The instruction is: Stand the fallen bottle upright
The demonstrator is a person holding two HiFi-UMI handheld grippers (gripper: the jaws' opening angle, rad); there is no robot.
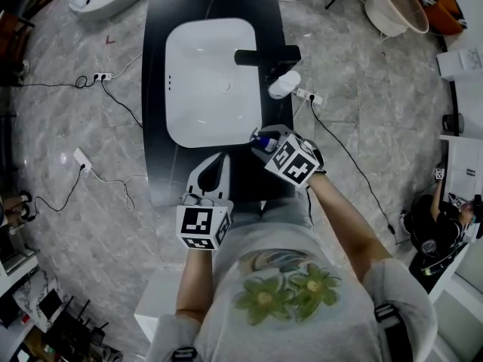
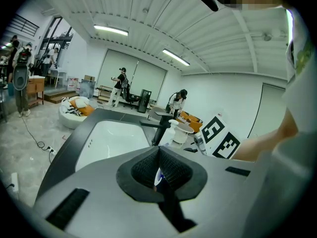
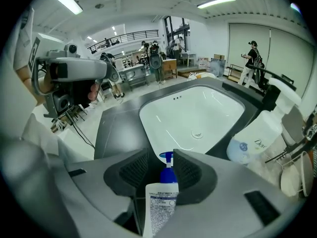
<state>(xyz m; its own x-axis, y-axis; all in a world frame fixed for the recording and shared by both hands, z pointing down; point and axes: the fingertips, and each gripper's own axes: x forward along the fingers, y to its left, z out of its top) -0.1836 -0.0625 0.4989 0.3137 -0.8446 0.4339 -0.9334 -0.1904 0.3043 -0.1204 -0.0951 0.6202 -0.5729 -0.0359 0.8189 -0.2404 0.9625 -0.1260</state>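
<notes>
A small white bottle [image 3: 161,202] with a blue pump [image 1: 261,142] lies along my right gripper [image 3: 167,163], which is shut on it, pump end toward the white sink [image 3: 198,113]. In the head view that gripper [image 1: 266,142] hovers at the sink's near right corner on the black counter [image 1: 162,179]. A bigger white bottle [image 1: 284,84] stands beside the black faucet [image 1: 264,55]; in the left gripper view this bottle [image 2: 171,132] looks upright. My left gripper [image 1: 214,170] is shut over the counter's front edge, its pads [image 2: 171,170] pressed together with nothing between them.
Cables and power strips [image 1: 98,76] trail over the marble floor left of the counter. A round white tub [image 1: 396,6] sits on the floor at the far right. A wire rack [image 3: 297,152] stands right of the faucet. People stand far off in the hall.
</notes>
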